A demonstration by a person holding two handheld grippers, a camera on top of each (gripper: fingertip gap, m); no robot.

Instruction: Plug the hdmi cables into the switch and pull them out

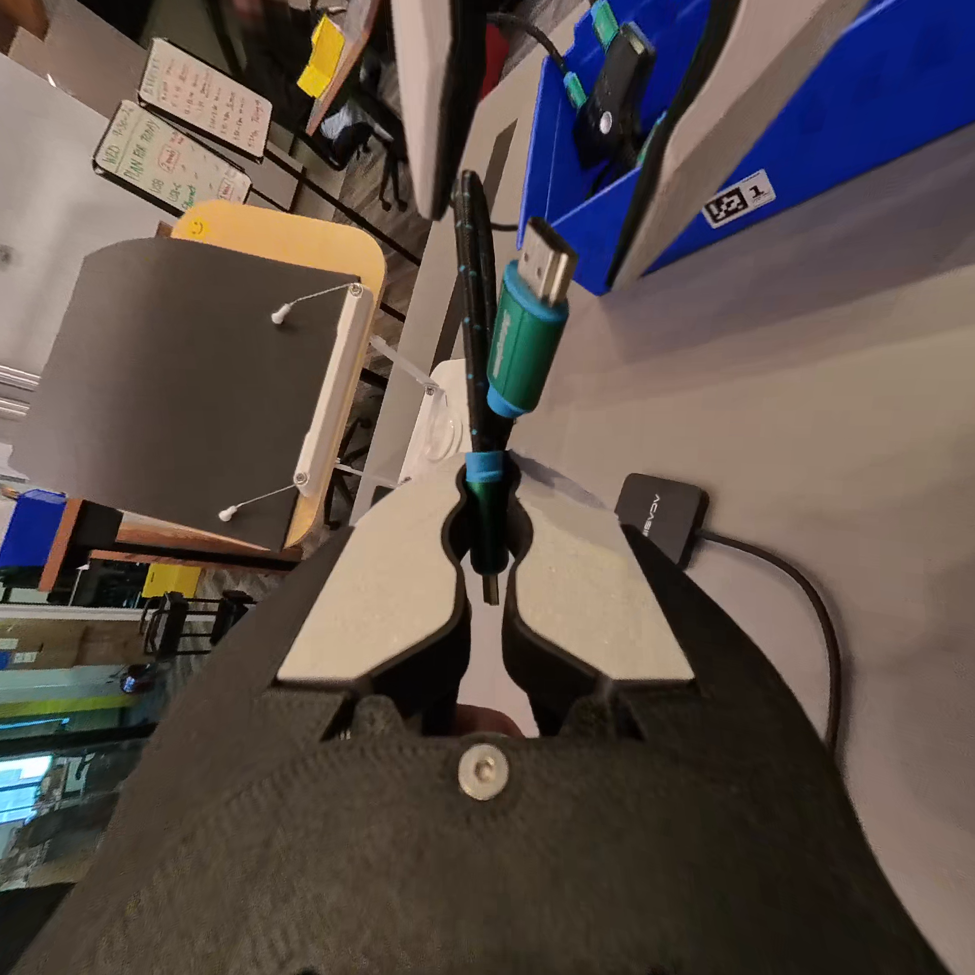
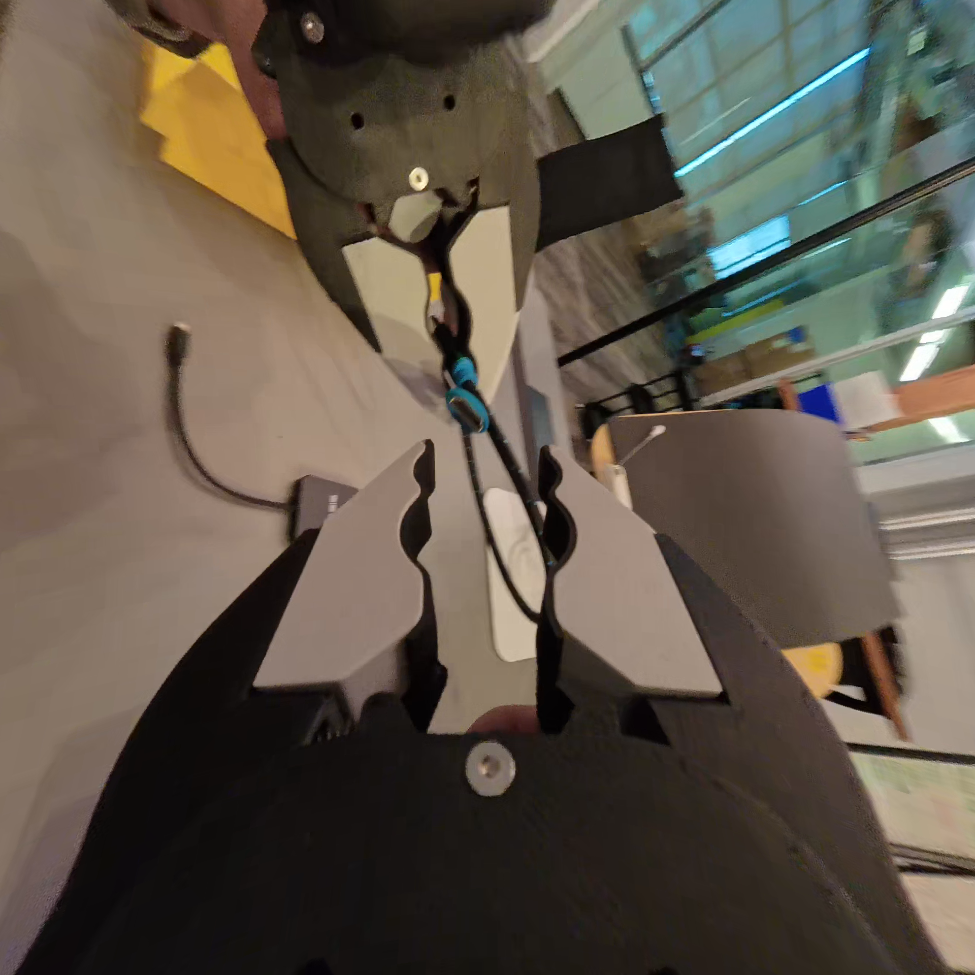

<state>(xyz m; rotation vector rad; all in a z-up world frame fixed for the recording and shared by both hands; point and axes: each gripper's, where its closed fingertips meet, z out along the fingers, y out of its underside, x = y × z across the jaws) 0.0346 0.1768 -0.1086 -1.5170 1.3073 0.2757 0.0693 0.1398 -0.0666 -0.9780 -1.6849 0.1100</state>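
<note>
Fingers of the left gripper (image 1: 488, 506) pinch one green HDMI plug (image 1: 486, 519) by its rigid shell; a second plug (image 1: 529, 337) dangles just beyond on stiff braided cable (image 1: 475, 316). Right gripper (image 2: 488, 475) is spread, empty. Black switch (image 1: 662, 514), printed with a brand, lies on the grey table (image 1: 791, 422). Light; grip shells, not cable.

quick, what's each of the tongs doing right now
Left tongs: shut on a green plug.
Right tongs: open, holding nothing.
</note>
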